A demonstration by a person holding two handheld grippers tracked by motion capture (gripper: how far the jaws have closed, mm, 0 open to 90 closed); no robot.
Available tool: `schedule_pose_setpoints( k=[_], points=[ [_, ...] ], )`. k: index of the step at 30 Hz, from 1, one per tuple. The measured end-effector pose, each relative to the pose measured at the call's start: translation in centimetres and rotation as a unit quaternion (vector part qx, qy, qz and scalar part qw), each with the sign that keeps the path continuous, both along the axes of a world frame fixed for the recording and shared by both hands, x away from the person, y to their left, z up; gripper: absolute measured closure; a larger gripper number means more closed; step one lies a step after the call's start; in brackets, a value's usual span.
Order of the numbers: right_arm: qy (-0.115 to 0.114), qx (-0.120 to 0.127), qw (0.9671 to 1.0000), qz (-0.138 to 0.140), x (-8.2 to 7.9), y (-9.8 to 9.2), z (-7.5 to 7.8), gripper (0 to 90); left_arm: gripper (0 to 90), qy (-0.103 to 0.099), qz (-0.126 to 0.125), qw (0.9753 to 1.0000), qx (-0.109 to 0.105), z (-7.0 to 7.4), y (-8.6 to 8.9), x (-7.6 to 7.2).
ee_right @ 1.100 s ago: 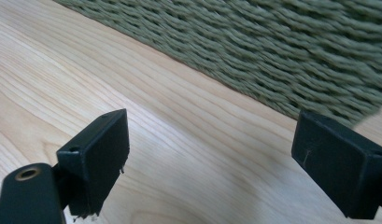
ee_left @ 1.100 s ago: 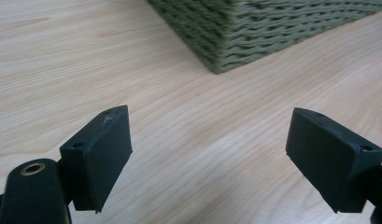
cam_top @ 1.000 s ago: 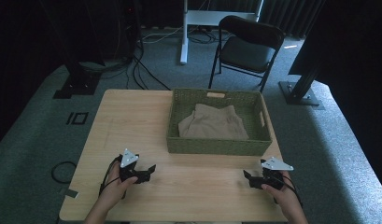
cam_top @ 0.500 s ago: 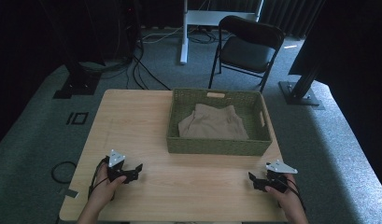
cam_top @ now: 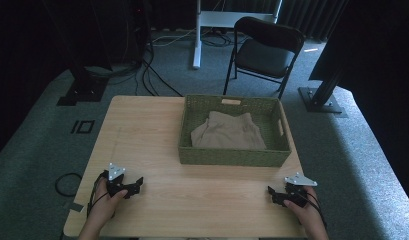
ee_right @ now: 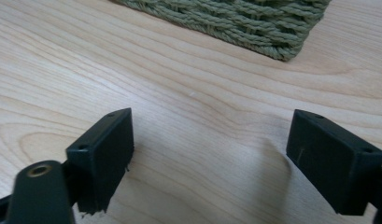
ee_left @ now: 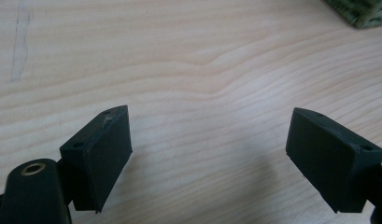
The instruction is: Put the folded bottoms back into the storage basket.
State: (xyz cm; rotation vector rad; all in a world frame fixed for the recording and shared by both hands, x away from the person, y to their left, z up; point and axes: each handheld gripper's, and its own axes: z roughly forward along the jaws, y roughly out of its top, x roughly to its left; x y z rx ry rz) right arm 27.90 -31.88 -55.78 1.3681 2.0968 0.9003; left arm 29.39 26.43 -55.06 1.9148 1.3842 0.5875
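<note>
Room: dark grey carpet floor (cam_top: 37, 150), black folding chair (cam_top: 264, 52) beyond the far edge of the worktop, white stand leg (cam_top: 197, 35) and black cables behind it. Dark curtains all round.

Light wooden rectangular worktop (cam_top: 142, 135): long axis runs left to right in the high view; grain runs the same way. A faint pencil-like mark shows on the wood at upper left in the left gripper view.

Green woven rectangular basket (cam_top: 232, 155): sits right of centre toward the far half of the worktop, long axis left to right, parallel to the worktop's near edge. Slot handles in the far and right walls. One near corner shows in the right gripper view (ee_right: 291, 46); a scrap of a corner also shows in the left gripper view (ee_left: 361, 9).

Contents: crumpled beige cloth (cam_top: 229, 134), lying loose on the basket floor, roughly central.

Left hand-held gripper (cam_top: 137, 186): near-left corner of the worktop, jaws pointing right, spread wide, nothing between them, bare wood below.

Right hand-held gripper (cam_top: 270, 192): near-right corner, jaws pointing left, spread wide and empty, well short of the basket.
</note>
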Motion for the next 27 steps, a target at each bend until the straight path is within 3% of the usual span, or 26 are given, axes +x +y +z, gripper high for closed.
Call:
schedule_pose_setpoints(
  k=[3, 7, 8, 11, 13, 22, 27],
  points=[
    [0.016, 0.019, 0.9997, -0.004, 0.1, -0.1, -0.1, 13.1, 15.5, 0.015, 0.007, 0.9999, 0.003, -0.1, 0.1, 0.1],
    [0.017, 0.019, 0.9997, -0.004, 0.1, -0.1, -0.1, 12.6, 15.5, 0.019, 0.014, 0.9996, 0.017, -0.1, -0.1, 0.1],
    [0.017, 0.019, 0.9997, -0.005, 0.1, -0.1, -0.1, 12.6, 15.5, 0.019, 0.013, 0.9992, 0.033, -0.2, -0.4, 0.2],
    [0.017, 0.019, 0.9996, -0.013, 0.2, 0.0, -0.1, 12.5, 13.0, 0.019, 0.019, 0.9991, 0.034, -0.2, -0.7, 0.3],
    [0.016, 0.019, 0.9993, -0.026, 0.3, 0.1, -0.1, 12.6, 9.4, 0.025, 0.044, 0.9982, 0.034, -0.2, -1.2, 0.5],
    [0.016, 0.019, 0.9993, -0.028, 0.3, 0.1, -0.1, 12.2, 2.8, 0.035, 0.081, 0.9955, 0.033, -0.3, -1.5, 0.9],
    [0.017, 0.018, 0.9993, -0.028, 0.4, 0.1, -0.1, 11.6, 2.7, 0.034, 0.089, 0.995, 0.032, -0.3, -1.5, 0.9]
  ],
)
